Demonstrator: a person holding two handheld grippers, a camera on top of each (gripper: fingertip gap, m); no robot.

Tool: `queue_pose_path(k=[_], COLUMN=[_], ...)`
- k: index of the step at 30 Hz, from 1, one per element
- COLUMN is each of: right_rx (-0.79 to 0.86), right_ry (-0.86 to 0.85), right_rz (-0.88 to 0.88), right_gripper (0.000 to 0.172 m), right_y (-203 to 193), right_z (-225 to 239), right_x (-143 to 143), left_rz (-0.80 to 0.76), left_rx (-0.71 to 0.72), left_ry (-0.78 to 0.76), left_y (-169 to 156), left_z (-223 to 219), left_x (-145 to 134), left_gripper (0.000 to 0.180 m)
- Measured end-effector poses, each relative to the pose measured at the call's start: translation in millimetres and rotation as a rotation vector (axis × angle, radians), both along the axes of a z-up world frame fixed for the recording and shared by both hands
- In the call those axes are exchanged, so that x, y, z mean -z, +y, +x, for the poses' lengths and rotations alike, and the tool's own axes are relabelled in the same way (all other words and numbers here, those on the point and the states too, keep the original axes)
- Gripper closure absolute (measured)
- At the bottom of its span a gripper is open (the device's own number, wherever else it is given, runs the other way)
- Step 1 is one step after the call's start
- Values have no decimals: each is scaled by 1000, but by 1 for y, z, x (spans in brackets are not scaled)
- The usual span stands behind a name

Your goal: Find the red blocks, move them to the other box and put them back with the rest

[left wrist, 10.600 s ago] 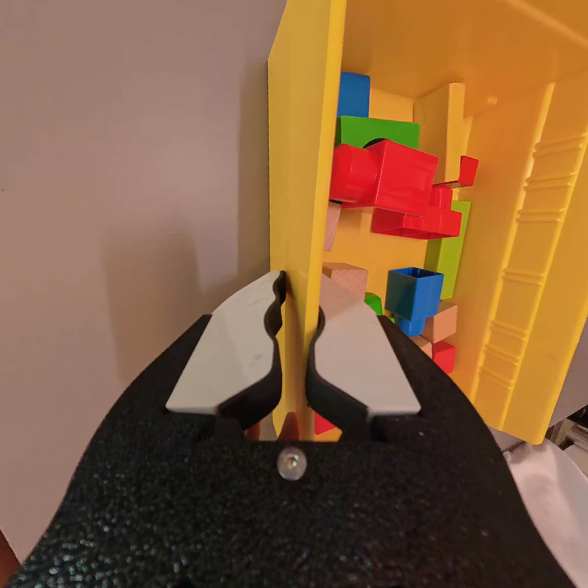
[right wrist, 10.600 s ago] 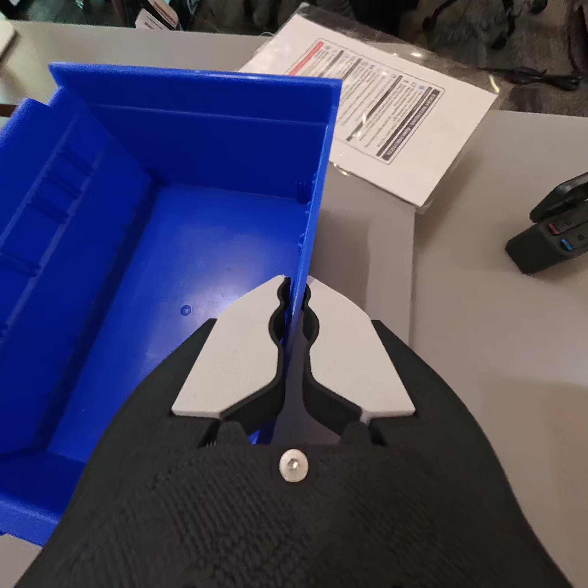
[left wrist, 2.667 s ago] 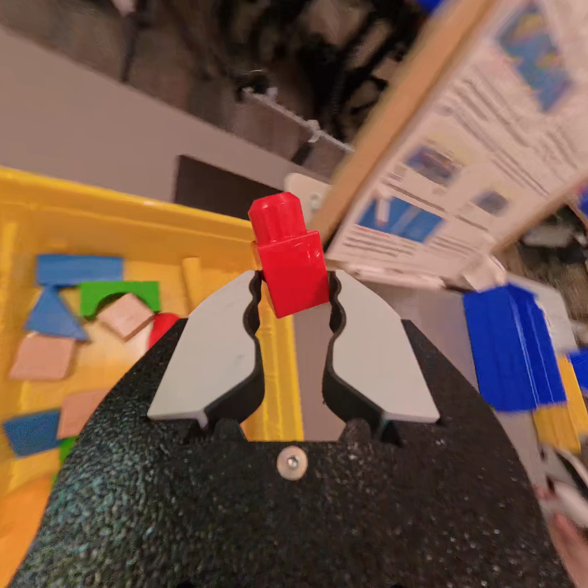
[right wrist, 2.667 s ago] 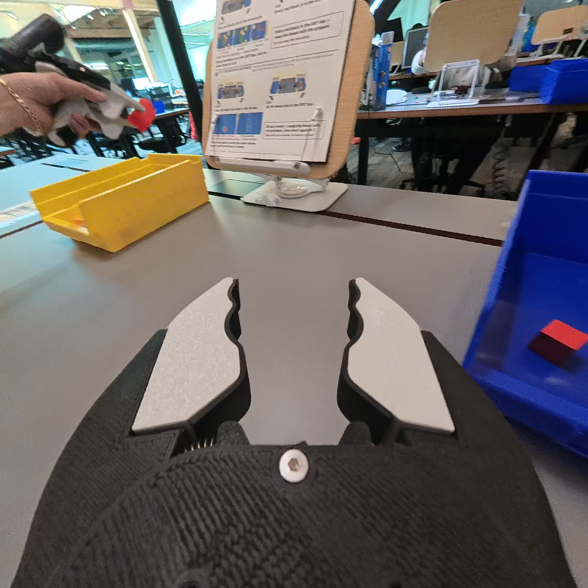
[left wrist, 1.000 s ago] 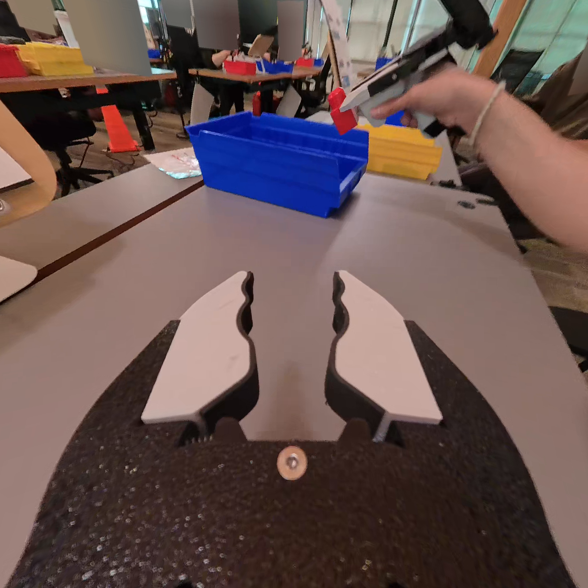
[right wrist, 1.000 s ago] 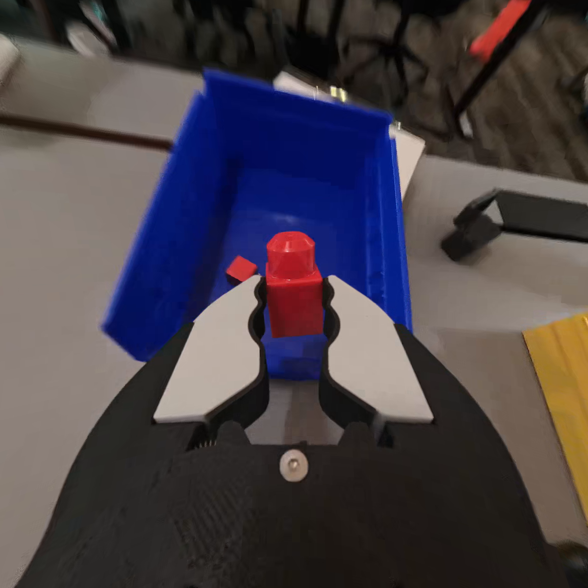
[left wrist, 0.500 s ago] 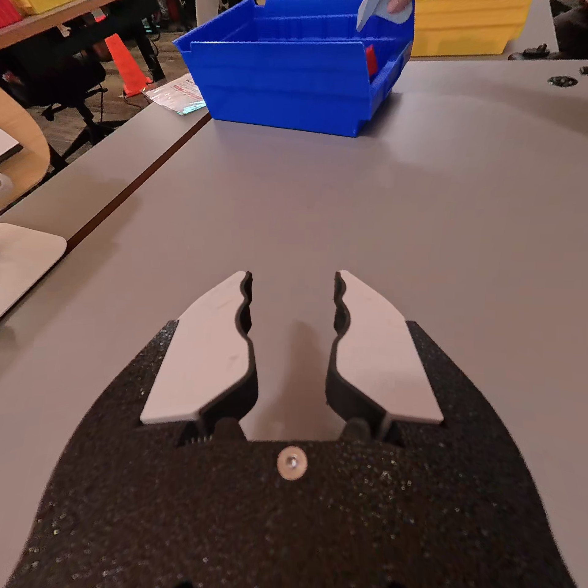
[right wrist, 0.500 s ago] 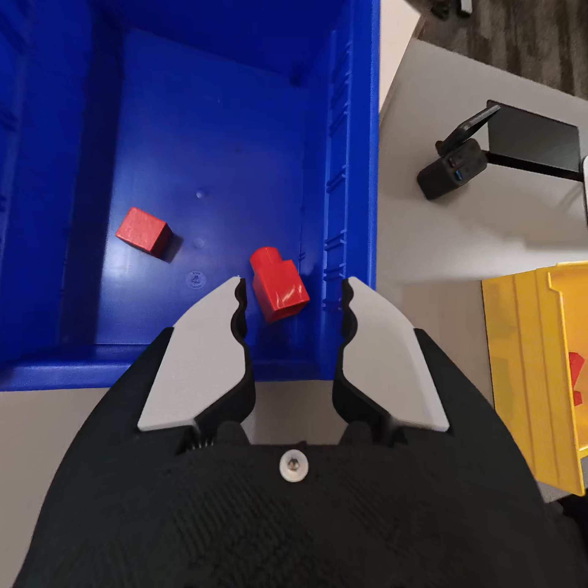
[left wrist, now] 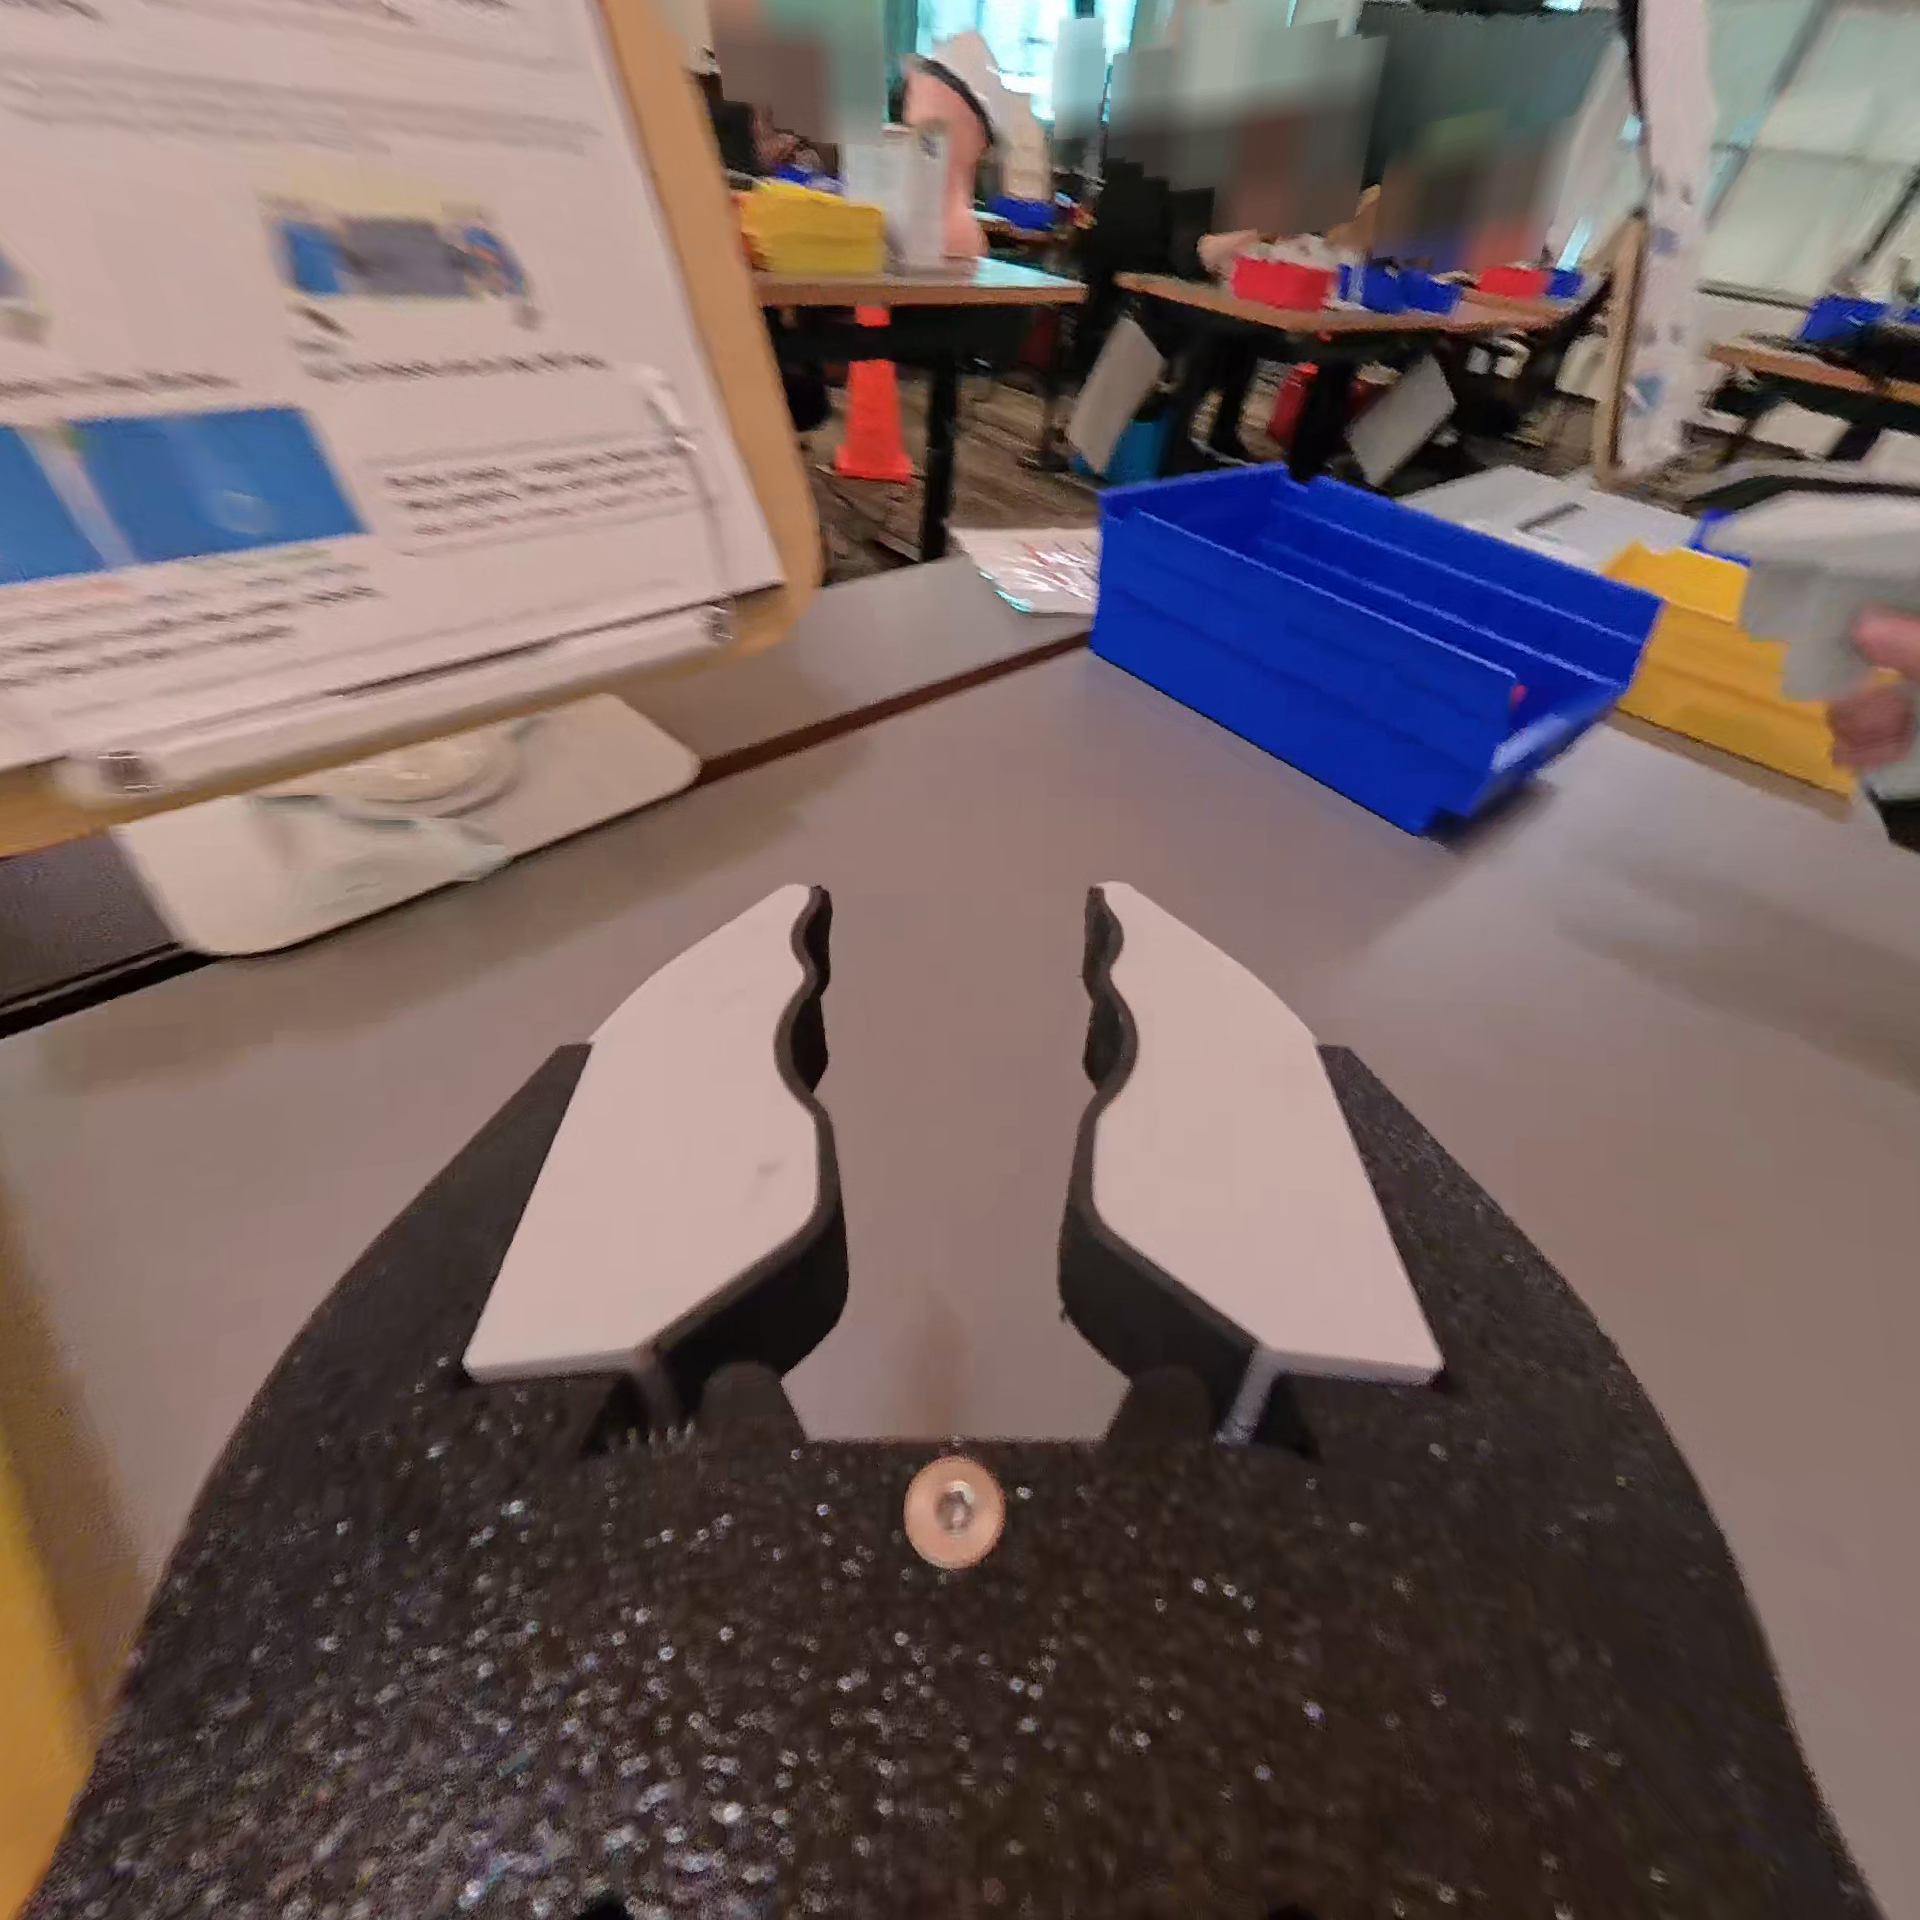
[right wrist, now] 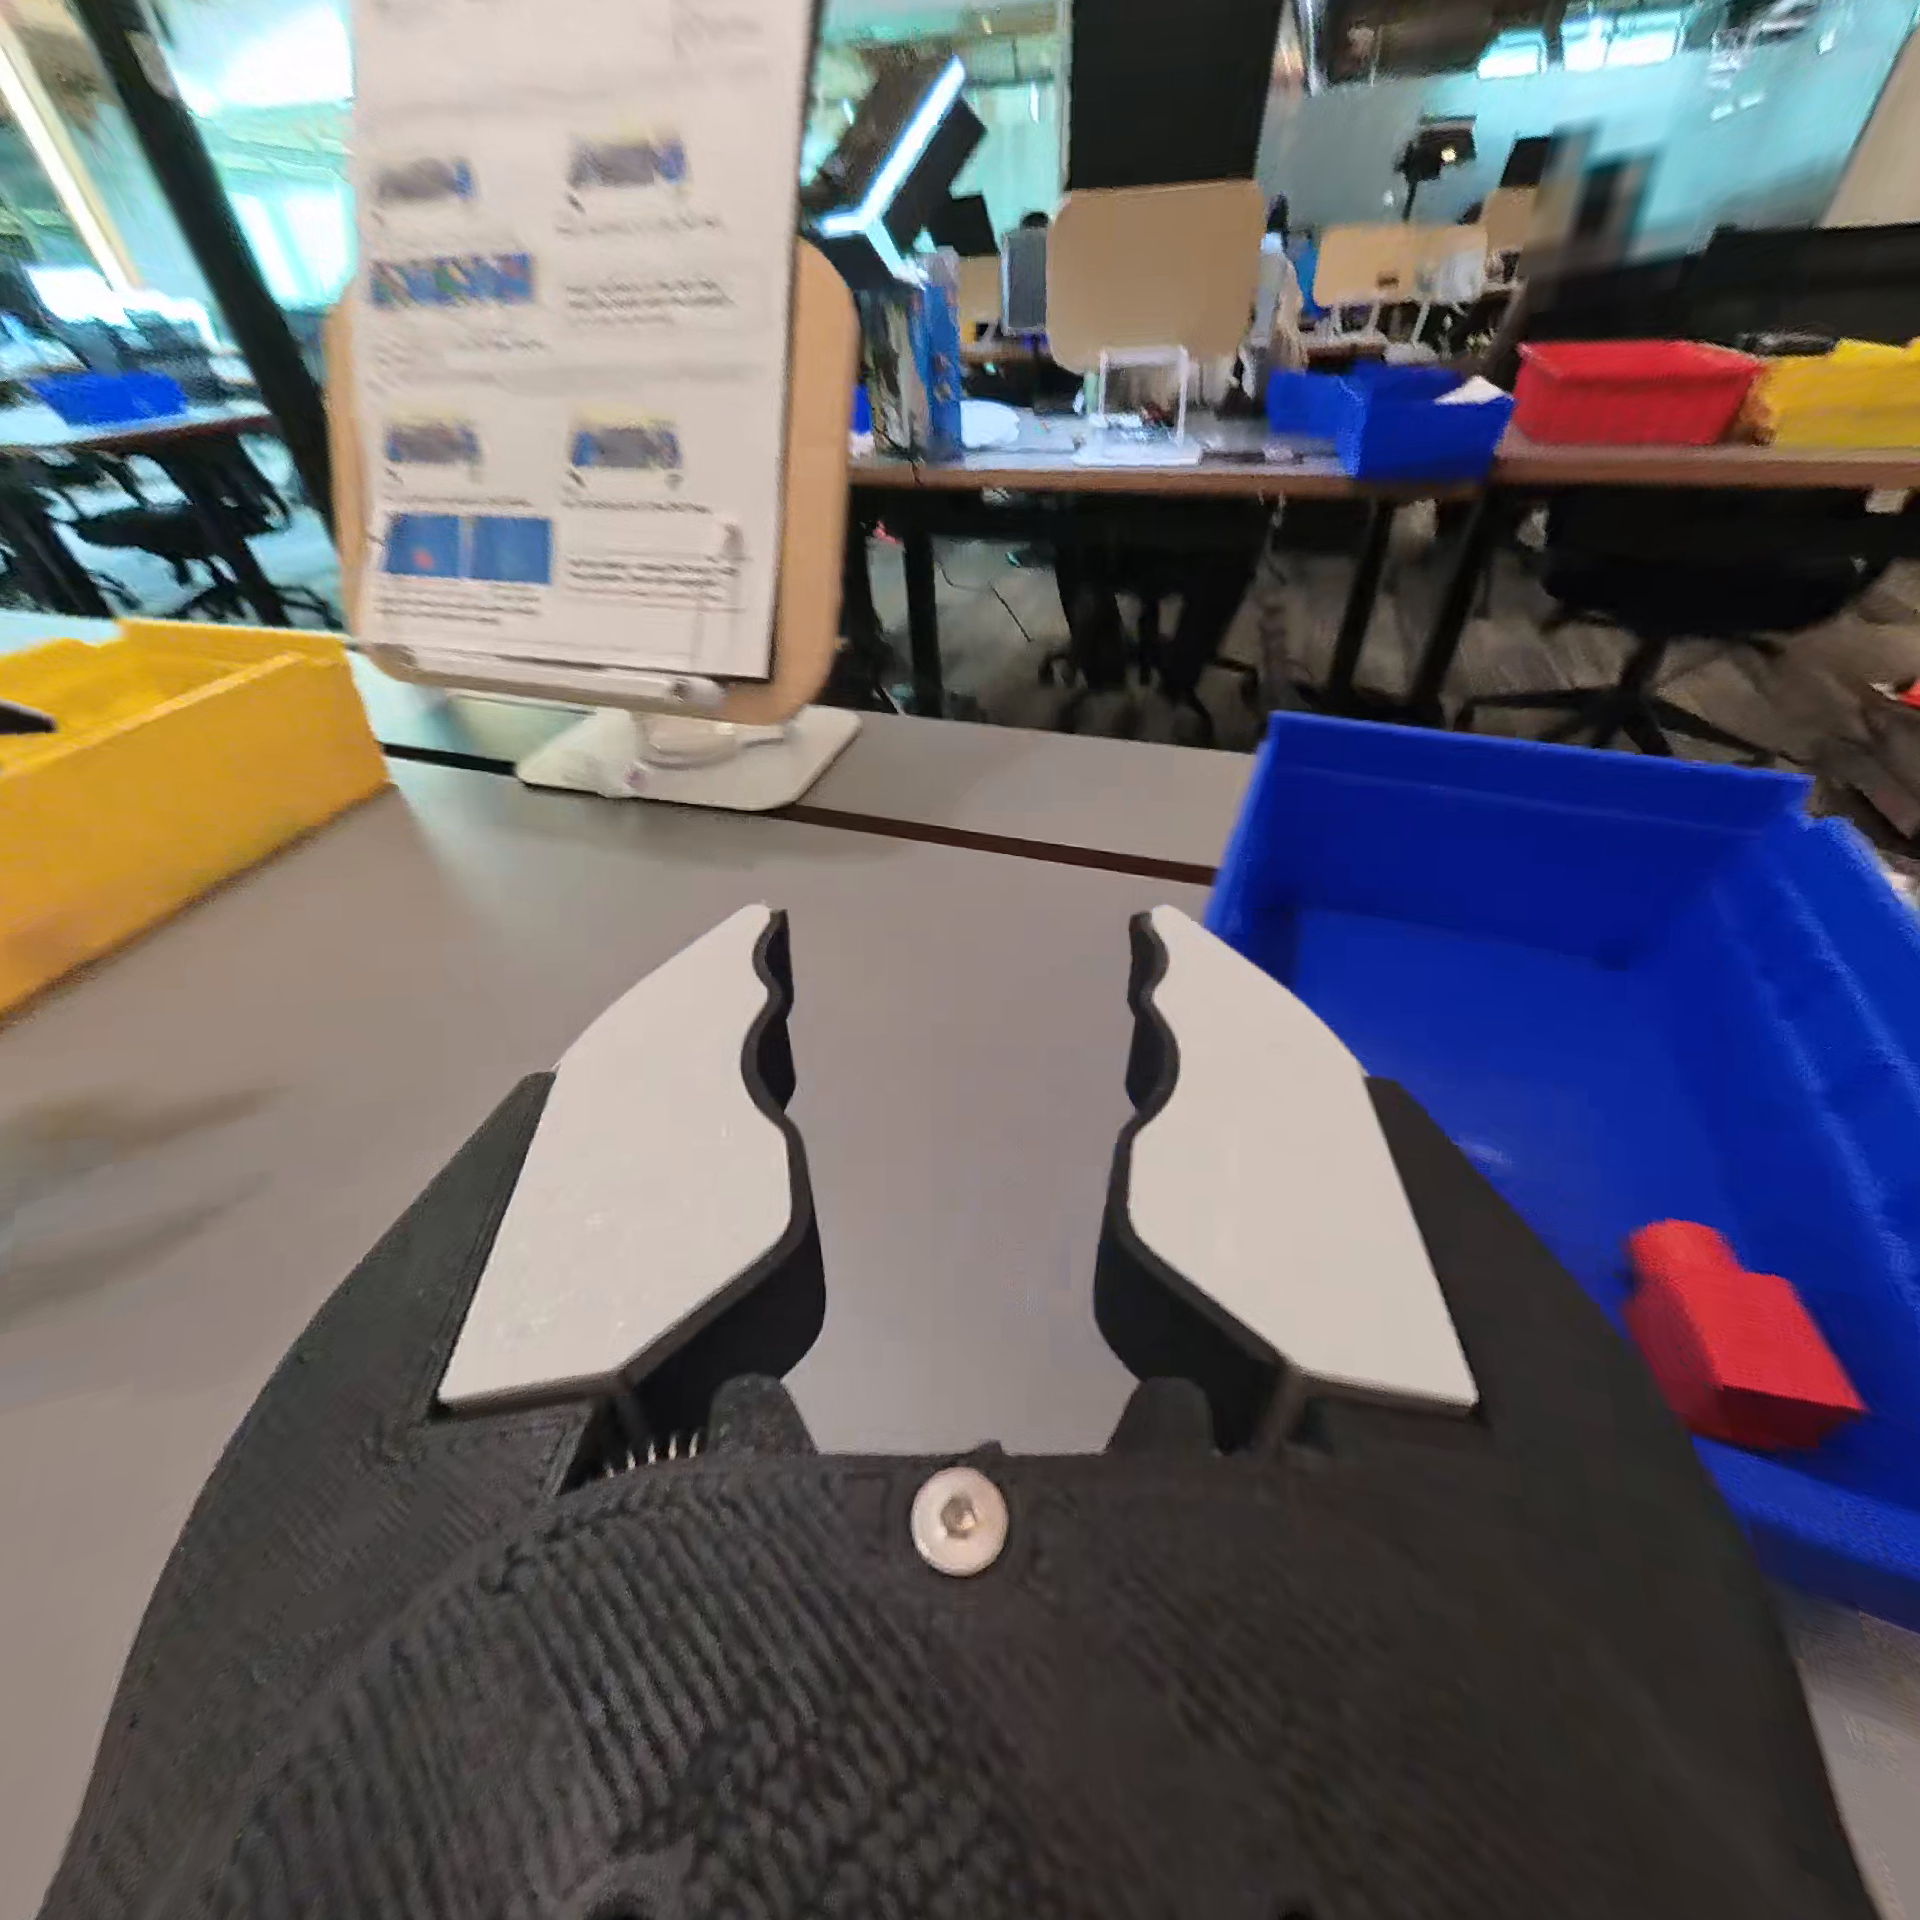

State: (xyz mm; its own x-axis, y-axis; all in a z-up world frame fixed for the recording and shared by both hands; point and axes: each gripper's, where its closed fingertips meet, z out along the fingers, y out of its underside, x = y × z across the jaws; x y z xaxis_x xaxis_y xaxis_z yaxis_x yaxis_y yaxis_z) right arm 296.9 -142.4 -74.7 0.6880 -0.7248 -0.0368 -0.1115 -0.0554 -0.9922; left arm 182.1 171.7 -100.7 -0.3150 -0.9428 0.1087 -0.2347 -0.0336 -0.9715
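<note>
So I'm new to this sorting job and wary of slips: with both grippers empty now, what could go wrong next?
1. The red plastic peg block lies by the near wall of the blue plastic bin; reaching for it, the right gripper could clip that wall.
2. The clipboard stand sits between the bins; a sweep toward the yellow plastic bin might knock it.
3. The left gripper view is blurred, so aim may suffer.

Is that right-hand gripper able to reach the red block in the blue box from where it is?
Probably yes. The right gripper is open and empty, the red block lies exposed in the open-topped blue box beside it.
</note>
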Motion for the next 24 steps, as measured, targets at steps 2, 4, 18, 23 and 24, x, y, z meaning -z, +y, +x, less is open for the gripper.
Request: queue_pose_path(k=[2, 4, 18, 23, 24], right_rx=[-22, -52, -110, -111, -111], right_ry=[-11, -22, -9, -9, -14], right_rz=[42, 49, 43, 53, 55], right_gripper=[109, 111, 111, 111, 111], right_y=[11, 20, 34, 31, 31], right_z=[-12, -19, -32, -31, -31], right_x=[2, 5, 26, 24, 23], left_rz=[7, 27, 61, 103, 99], left_rx=[-47, -101, -503, -519, -518], left_ry=[-1, 17, 765, 960, 998], left_y=[27, 59, 281, 290, 290], left_z=[-15, -30, -37, -17, -11], left_x=[-16, -27, 60, 89, 95], left_gripper=[136, 136, 108, 96, 94])
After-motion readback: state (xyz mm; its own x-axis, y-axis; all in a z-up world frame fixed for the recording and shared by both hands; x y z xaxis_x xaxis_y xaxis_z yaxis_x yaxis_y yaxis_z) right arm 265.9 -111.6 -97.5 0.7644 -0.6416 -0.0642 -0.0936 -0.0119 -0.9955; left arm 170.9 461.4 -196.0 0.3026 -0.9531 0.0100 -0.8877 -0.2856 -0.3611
